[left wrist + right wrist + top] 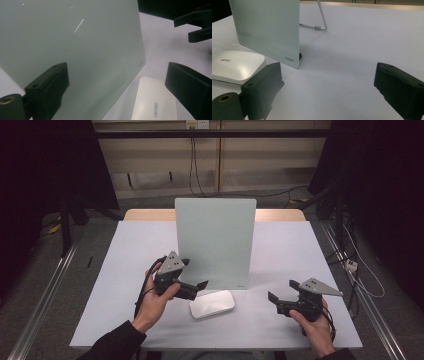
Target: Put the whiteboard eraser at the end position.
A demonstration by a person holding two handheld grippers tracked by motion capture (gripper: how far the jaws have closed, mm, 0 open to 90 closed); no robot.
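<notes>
**A:** So what's on the bench (300, 250)? Start with the big stuff.

**B:** The bench itself has a white top with a strip of wood showing along the far edge. Next biggest is a pale grey-green board (215, 242), standing near upright in the middle. In the right gripper view it (268, 27) leans back on a thin wire stand (322, 18), and there's small lettering at its lower corner.

**A:** And the white thing?

**B:** A flat white pad (212, 303) with rounded corners, lying just in front of the board's bottom edge, a bit left of the board's middle. In the left gripper view it (153, 102) sits right by the board (70, 50), with small grey lettering on top. The right gripper view catches it (237, 66) at the far left.

**A:** Grippers?

**B:** The left hand-held gripper (199, 287) is held in the left hand (152, 302), just left of the pad and close to the board's lower left corner. Its jaws are spread wide with nothing between them. The right hand-held gripper (280, 295) is in the right hand (315, 327), well off to the right over bare bench, jaws also gaping and empty. It (197, 23) shows up top right in the left gripper view too.

**A:** Touching anything?

**B:** Nope, both are clear of the pad and board.
</notes>
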